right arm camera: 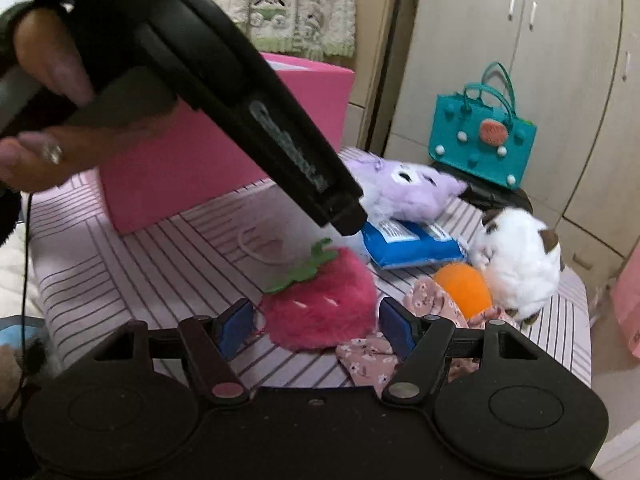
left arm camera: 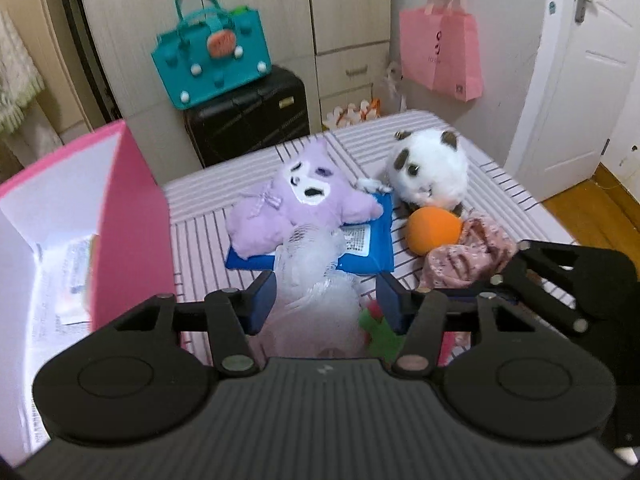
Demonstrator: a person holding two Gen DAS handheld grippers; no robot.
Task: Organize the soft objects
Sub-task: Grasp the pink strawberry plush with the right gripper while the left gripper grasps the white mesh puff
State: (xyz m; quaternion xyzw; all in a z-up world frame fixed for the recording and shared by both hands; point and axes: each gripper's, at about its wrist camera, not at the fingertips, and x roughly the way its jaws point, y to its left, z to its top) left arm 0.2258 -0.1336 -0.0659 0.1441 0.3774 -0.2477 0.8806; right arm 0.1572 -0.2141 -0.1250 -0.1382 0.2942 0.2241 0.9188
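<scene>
On the striped bed (left arm camera: 208, 224) lie a purple plush (left arm camera: 296, 200) on a blue packet (left arm camera: 372, 248), a white plush (left arm camera: 432, 168), an orange ball (left arm camera: 434, 230) and a floral cloth (left arm camera: 468, 258). My left gripper (left arm camera: 326, 300) is open, its pads either side of a white mesh puff (left arm camera: 316, 268), above a red strawberry plush (left arm camera: 376, 320). My right gripper (right arm camera: 316, 326) is open around the strawberry plush (right arm camera: 320, 300), which rests on the bed (right arm camera: 160, 272). The left gripper's body (right arm camera: 240, 120) crosses the right wrist view.
An open pink box (left arm camera: 128, 216) stands on the bed at the left; it also shows in the right wrist view (right arm camera: 192, 168). A teal bag (left arm camera: 212, 56) sits on a black suitcase (left arm camera: 248, 116) behind the bed. A pink bag (left arm camera: 440, 48) hangs beside a white door (left arm camera: 580, 80).
</scene>
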